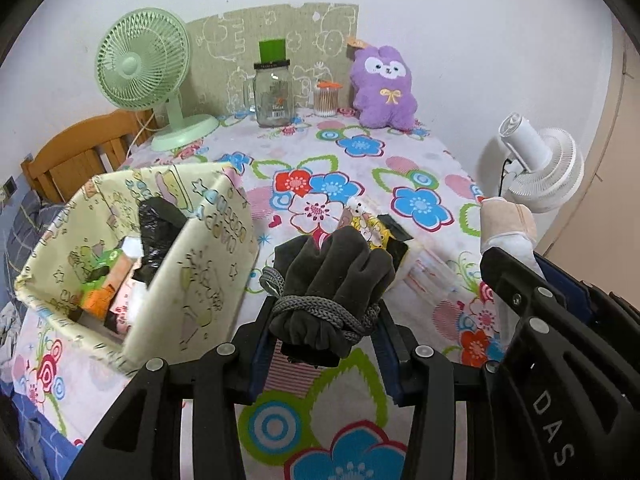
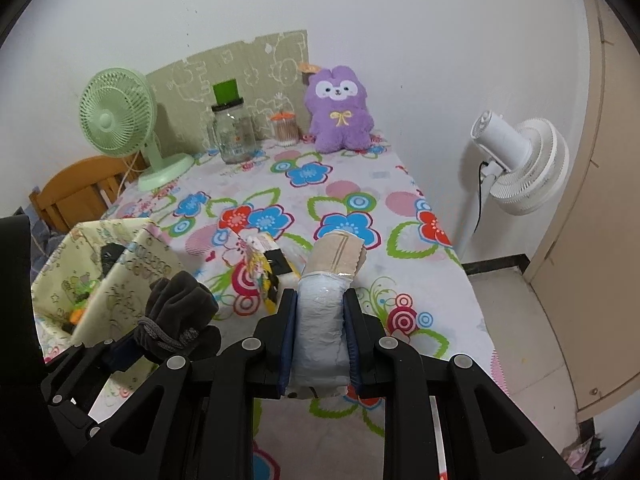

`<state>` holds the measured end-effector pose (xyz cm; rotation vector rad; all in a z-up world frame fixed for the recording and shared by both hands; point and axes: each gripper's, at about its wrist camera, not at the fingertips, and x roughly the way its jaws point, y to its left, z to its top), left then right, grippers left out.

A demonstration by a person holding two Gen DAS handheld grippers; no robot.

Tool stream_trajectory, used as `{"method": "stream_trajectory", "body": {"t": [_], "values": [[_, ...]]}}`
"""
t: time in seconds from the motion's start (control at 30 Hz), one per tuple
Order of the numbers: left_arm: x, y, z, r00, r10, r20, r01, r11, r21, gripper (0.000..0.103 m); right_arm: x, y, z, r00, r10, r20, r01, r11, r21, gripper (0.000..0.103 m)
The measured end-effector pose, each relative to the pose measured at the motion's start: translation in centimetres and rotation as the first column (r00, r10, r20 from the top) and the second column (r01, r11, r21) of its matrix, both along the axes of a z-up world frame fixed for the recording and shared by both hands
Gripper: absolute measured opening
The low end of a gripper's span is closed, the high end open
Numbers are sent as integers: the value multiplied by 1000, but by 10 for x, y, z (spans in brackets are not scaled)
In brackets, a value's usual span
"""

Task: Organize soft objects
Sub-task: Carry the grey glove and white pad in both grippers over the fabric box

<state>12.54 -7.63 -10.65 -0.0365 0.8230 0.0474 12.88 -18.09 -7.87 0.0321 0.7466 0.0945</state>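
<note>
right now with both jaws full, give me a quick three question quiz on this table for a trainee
1. True or false: the left gripper is shut on the dark gloves.
2. The storage box sits on which side of the left wrist view? A) left B) right C) far back
3. Fill in: the right gripper holds a plastic-wrapped ____.

Key: 1 true. 2 A. 3 roll; its beige tip shows past the wrap, and what it is cannot be told. The purple plush stands at the back, by the wall.
</note>
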Motion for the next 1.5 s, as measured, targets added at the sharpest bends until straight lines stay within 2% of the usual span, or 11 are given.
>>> {"method": "stream_trajectory", "body": {"t": [0.27,0.5,0.77,1.13,1.5], "values": [[-19,1,19,1000,-26,6,26,999,-20,46,-23,4,21,999,3,32,-3,1000,0,25],[-38,5,41,997,-24,68,25,1000,-7,46,-41,10,41,998,17,68,-17,1000,10,25],[-48,13,61,994,-42,99,41,999,9,46,-57,20,63,994,11,108,-12,1000,10,25],[-52,29,78,988,-72,138,69,997,23,46,-61,39,78,991,28,129,-29,1000,5,25],[-40,57,77,988,-70,140,65,997,42,46,-43,70,75,991,77,108,-78,997,2,25]]}}
